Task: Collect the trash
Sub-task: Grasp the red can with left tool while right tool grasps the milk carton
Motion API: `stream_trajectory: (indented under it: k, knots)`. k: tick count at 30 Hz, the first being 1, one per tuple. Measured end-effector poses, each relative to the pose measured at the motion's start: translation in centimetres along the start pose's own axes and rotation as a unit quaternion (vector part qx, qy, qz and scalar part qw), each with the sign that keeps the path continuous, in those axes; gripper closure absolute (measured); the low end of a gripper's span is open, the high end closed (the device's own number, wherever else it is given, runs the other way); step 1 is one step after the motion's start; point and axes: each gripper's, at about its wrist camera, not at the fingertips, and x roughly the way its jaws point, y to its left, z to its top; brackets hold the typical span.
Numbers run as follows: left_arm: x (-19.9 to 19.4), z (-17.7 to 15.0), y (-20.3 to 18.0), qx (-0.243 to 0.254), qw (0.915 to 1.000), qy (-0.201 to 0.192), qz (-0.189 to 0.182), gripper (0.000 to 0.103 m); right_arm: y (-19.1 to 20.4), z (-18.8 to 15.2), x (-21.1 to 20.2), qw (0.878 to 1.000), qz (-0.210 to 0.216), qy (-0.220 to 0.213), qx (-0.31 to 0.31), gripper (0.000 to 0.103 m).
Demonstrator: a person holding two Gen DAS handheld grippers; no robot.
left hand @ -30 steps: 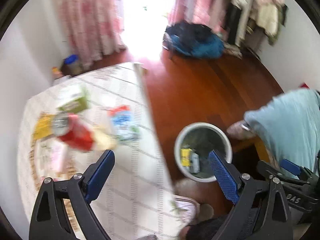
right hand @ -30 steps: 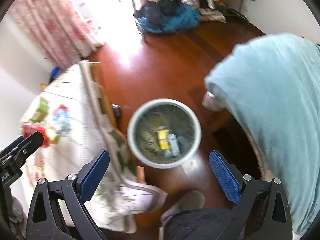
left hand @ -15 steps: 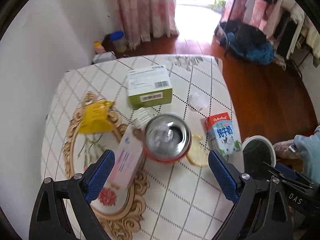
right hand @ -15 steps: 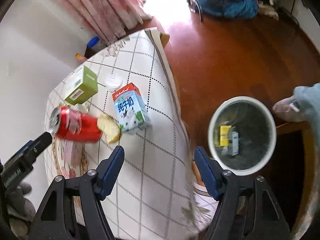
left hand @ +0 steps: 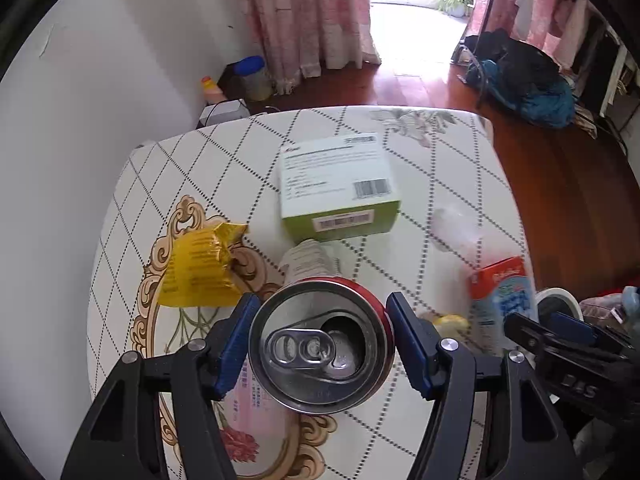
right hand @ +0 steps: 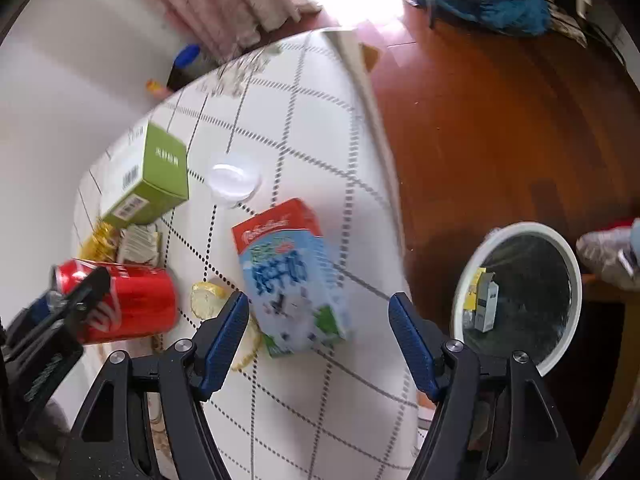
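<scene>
Left wrist view: the left hand-held gripper (left hand: 322, 344) is pointing steeply down over the worktop (left hand: 440, 184), its jaws closing around an opened red soda can (left hand: 322, 344) standing near the worktop's front edge. Both blue pads (left hand: 236, 344) are sitting right at the can's rim, one on each side; whether they are pressing yet I cannot tell. Behind the can a green and white box (left hand: 338, 192) is lying toward the far edge, a yellow wrapper (left hand: 200, 268) is lying toward the left edge, and a pink packet (left hand: 248, 408) is lying under the left pad.

In the right wrist view, the right hand-held gripper (right hand: 320, 332) is also tilting steeply downward, hanging above a milk carton (right hand: 288, 276) near the worktop's right edge. Its jaws are standing half wide, with the carton's lower end showing between the pads and a clear gap on the right side. A yellowish round scrap (right hand: 206, 298) is lying between carton and can, and a white lid (right hand: 234, 178) is resting farther back. Off the right edge, on the wooden floor (right hand: 500, 120), a white-rimmed bin (right hand: 576, 280) is standing with small boxes inside.
</scene>
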Motion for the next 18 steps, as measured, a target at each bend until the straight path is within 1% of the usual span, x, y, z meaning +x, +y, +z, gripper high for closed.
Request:
stream_trajectory:
  k: [5, 7, 8, 9, 10, 18]
  knots:
    - [0.4, 0.3, 0.0, 0.008, 1.0, -0.004, 0.003, 0.039, 2.4, 0.7, 3.2, 0.999, -0.027, 0.03, -0.027, 0.029]
    - [1.0, 0.5, -0.2, 0.014, 0.9999, 0.007, 0.003, 0.039, 2.9, 0.7, 4.0, 0.998, -0.047, 0.036, -0.035, 0.031]
    - [1.3, 0.6, -0.3, 0.015, 0.9998, 0.012, 0.004, 0.039, 3.1, 0.7, 4.0, 0.997, -0.054, 0.032, -0.039, 0.035]
    - [1.6, 0.6, -0.3, 0.016, 0.9998, 0.014, 0.003, 0.039, 3.4, 0.7, 4.1, 0.997, -0.061, 0.03, -0.044, 0.045]
    - [1.7, 0.5, -0.3, 0.015, 0.9998, 0.011, 0.004, 0.039, 3.6, 0.7, 4.1, 0.996, -0.069, 0.028, -0.048, 0.045]
    - [1.0, 0.0, -0.5, 0.022, 0.9997, -0.007, 0.004, 0.04, 3.9, 0.3, 4.3, 0.995, -0.072, 0.021, -0.061, 0.047]
